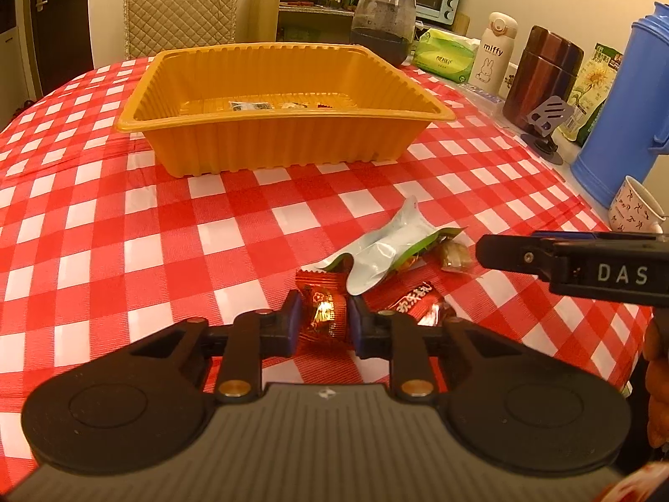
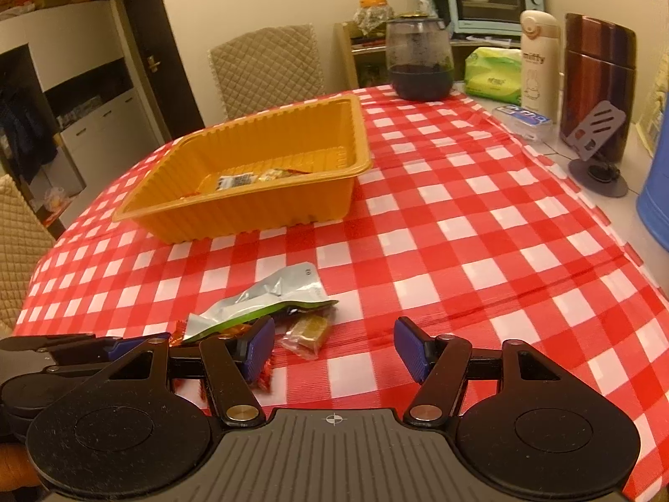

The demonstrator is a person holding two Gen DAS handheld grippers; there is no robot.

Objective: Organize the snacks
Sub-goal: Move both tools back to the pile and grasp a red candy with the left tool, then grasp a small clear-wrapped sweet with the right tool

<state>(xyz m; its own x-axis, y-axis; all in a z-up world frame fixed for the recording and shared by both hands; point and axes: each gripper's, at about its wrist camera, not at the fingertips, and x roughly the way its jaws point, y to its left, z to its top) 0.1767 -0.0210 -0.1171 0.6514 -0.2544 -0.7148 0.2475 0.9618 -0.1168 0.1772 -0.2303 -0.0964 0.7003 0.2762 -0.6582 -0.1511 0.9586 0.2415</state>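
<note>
The left gripper [image 1: 322, 322] has its fingers clamped on a red wrapped candy [image 1: 324, 313] lying on the table [image 1: 167, 230], probably to carry it to the orange tray [image 1: 284, 142] at twelve o'clock, while the right gripper [image 2: 334, 347] waits, fingers apart and empty.

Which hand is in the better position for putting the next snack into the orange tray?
Left. Its tongs are already shut on a red wrapped candy, and the orange tray lies straight ahead. The right tongs are open and empty, with a small clear-wrapped snack lying ahead of them on the tablecloth.
</note>
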